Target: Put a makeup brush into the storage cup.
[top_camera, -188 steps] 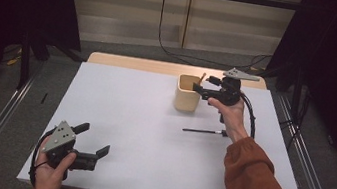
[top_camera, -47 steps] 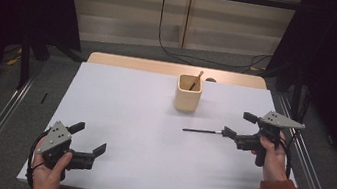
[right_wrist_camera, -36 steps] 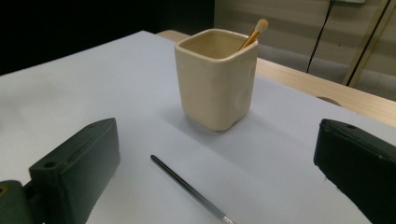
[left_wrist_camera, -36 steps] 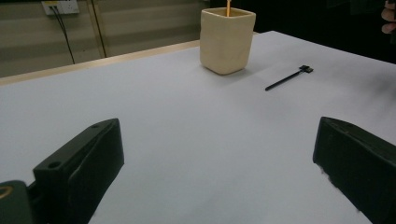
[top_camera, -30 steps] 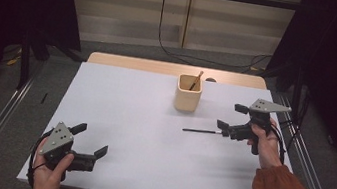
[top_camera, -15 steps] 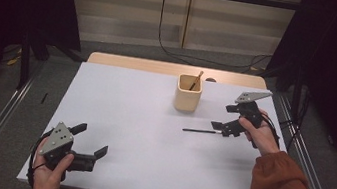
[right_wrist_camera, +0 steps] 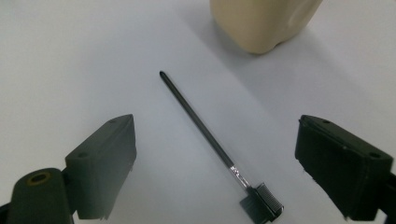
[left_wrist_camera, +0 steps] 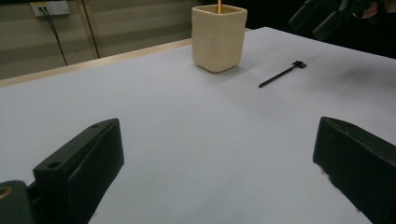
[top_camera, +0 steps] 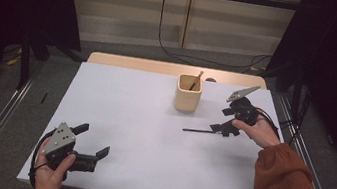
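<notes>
Right gripper (top_camera: 222, 128) is hanging low over the white table (top_camera: 140, 136), its jaws standing wide with nothing between the pads; they have just been closing a little, though the gap is still far broader than the thing under them. Tilted downward and forward, it is looking straight along the thin black brush (right_wrist_camera: 219, 149), apparently so that the slim handle lands between the two jaws. That brush is lying flat on the table, its pointed handle end aimed toward the cup and its small comb-like head (right_wrist_camera: 261, 205) sitting nearest the gripper, low between the jaws in the right gripper view. Gripping near the head is probably meant to leave the long handle free to go into the cup first.

Just beyond the brush, the beige cup (top_camera: 189, 93) is standing upright near the far edge of the table, with a wooden stick (top_camera: 196, 81) already leaning inside it; it seems to be serving as the holder for such tools.

Left gripper (top_camera: 91, 156) is resting at the near left corner, well apart from all this, its jaws open and empty, seemingly parked to keep out of the way while the other hand is working.
</notes>
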Demonstrator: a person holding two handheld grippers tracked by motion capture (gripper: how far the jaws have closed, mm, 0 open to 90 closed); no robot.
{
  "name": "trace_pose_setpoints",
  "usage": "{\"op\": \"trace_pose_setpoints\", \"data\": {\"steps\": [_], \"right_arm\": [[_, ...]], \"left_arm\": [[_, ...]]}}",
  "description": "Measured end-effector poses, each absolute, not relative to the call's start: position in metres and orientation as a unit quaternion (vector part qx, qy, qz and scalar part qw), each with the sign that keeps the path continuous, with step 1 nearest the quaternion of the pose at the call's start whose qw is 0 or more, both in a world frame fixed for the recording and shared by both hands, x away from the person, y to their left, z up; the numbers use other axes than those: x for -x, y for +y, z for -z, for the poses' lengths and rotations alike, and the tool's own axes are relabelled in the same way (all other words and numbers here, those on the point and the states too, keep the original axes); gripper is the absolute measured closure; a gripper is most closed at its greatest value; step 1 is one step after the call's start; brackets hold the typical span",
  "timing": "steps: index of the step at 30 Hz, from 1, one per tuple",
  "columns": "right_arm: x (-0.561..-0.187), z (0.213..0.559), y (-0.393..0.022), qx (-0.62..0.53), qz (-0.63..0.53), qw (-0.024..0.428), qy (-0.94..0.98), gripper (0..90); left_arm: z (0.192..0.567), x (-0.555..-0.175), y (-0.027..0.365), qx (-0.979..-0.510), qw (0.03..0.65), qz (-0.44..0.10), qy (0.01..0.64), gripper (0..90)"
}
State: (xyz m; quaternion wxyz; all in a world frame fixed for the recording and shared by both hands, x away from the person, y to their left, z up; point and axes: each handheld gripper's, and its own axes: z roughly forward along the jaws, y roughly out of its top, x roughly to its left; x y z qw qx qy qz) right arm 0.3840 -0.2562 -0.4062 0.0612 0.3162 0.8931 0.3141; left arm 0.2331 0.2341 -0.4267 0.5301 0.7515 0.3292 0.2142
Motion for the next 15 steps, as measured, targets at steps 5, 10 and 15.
{"op": "trace_pose_setpoints", "data": {"steps": [5, 10, 15], "right_arm": [[-0.390, 0.409, -0.253, -0.290, -0.272, 0.028, 0.917, 12.0], [-0.393, 0.414, -0.247, -0.279, -0.253, 0.017, 0.926, 13.7], [-0.395, 0.418, -0.243, -0.259, -0.227, 0.013, 0.939, 25.1]], "left_arm": [[0.427, -0.233, 0.234, -0.753, 0.529, -0.214, 0.328, 1.8], [0.427, -0.233, 0.234, -0.754, 0.527, -0.214, 0.327, 1.9], [0.427, -0.233, 0.234, -0.756, 0.526, -0.213, 0.326, 1.9]]}}
